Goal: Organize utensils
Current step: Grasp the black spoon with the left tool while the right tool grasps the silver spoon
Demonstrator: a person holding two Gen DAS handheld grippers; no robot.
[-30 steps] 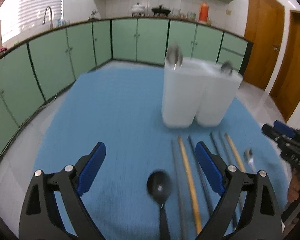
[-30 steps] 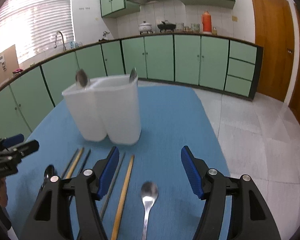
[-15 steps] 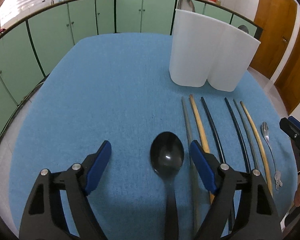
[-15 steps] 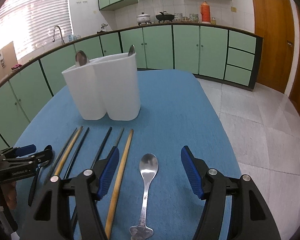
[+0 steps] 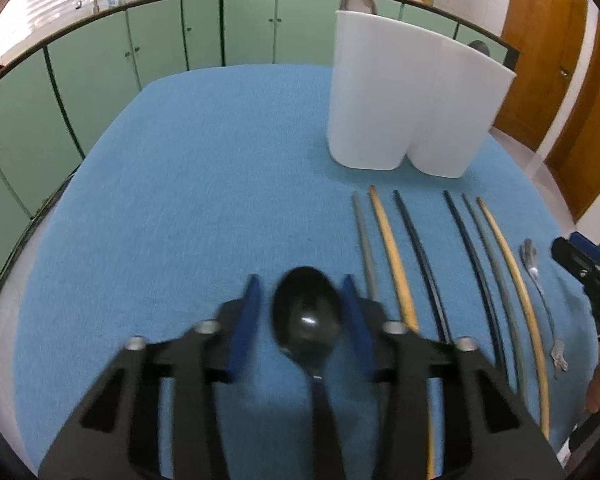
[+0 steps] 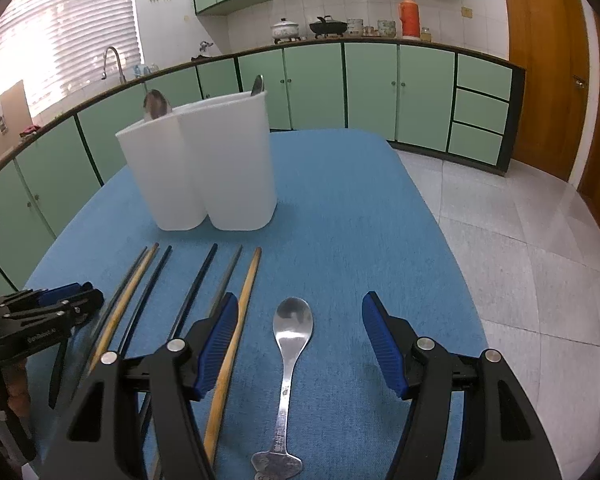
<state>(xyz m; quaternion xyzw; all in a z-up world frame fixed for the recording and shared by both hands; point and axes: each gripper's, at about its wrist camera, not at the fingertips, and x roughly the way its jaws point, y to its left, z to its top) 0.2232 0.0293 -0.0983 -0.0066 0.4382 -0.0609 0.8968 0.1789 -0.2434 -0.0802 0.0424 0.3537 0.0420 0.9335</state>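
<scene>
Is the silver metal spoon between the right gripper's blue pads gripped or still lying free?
Free. The silver metal spoon lies flat on the blue tablecloth, the right gripper open, its pads well clear.

Green cabinets (image 6: 372, 88) run along the far wall under a dark worktop. On that worktop, a white pot (image 6: 286, 29) stands left of a black wok (image 6: 327, 27), with jars (image 6: 374, 27) and an orange flask (image 6: 408, 16) to the wok's right. A tap (image 6: 112, 62) rises at the worktop's left end, below a bright blind (image 6: 60, 32). Wooden doors (image 6: 548, 72) stand right of the cabinets, above a pale tiled floor (image 6: 520, 248).
</scene>
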